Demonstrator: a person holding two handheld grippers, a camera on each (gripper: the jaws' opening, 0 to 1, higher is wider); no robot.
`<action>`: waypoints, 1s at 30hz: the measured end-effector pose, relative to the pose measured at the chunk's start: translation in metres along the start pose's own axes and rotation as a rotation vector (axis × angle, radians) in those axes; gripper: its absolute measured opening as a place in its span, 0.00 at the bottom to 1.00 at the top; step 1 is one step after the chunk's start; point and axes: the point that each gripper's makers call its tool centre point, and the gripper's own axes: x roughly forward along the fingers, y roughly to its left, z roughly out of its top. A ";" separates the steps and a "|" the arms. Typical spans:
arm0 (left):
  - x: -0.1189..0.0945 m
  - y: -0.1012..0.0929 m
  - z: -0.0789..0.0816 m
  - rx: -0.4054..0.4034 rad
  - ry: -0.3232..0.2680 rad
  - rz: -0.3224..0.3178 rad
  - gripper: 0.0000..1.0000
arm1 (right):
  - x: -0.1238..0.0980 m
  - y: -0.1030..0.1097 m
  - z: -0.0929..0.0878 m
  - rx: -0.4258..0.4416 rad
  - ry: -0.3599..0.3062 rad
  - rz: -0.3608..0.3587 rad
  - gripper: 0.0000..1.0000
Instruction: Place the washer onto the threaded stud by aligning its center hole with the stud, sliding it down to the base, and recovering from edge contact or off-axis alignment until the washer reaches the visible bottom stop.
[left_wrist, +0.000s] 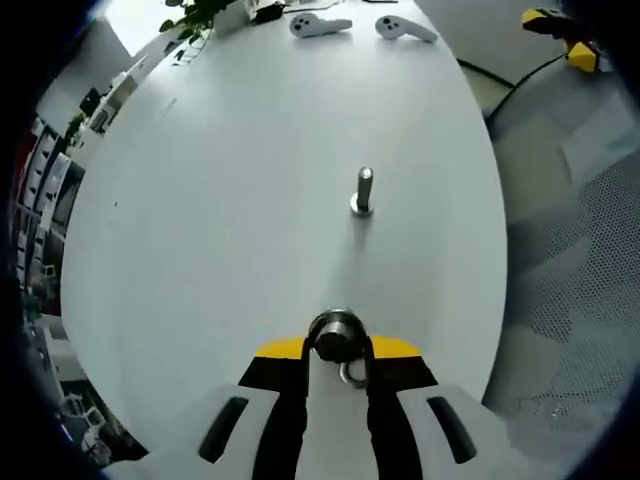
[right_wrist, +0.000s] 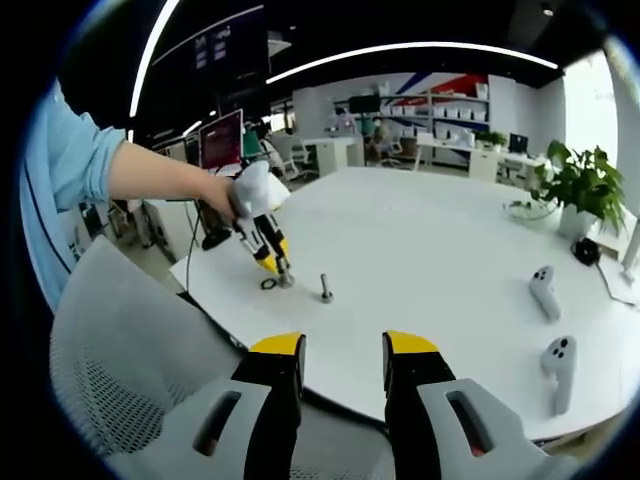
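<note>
Left gripper view: the left gripper (left_wrist: 338, 350) has its yellow-tipped jaws closed on a round, shiny metal washer (left_wrist: 337, 335); a small ring (left_wrist: 353, 374) hangs just beneath it. Ahead, apart from the washer, the upright threaded stud (left_wrist: 363, 191) stands on the smooth white table (left_wrist: 220, 230), with bare surface all around it.

Right gripper view: the right gripper (right_wrist: 343, 352) hangs with jaws parted and empty at the table's near edge. The stud is a small pin here; the left gripper's tip sits near it, its contact apparently with the tabletop.
</note>
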 end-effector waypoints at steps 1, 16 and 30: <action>0.001 0.000 -0.001 -0.006 0.003 0.001 0.19 | 0.000 0.000 0.000 0.001 -0.001 0.001 0.33; 0.024 0.002 -0.006 0.012 0.062 -0.014 0.19 | 0.001 0.002 -0.001 0.001 0.005 0.011 0.33; -0.012 0.012 -0.013 -0.021 -0.049 0.096 0.52 | 0.001 0.003 -0.001 -0.003 0.009 0.023 0.33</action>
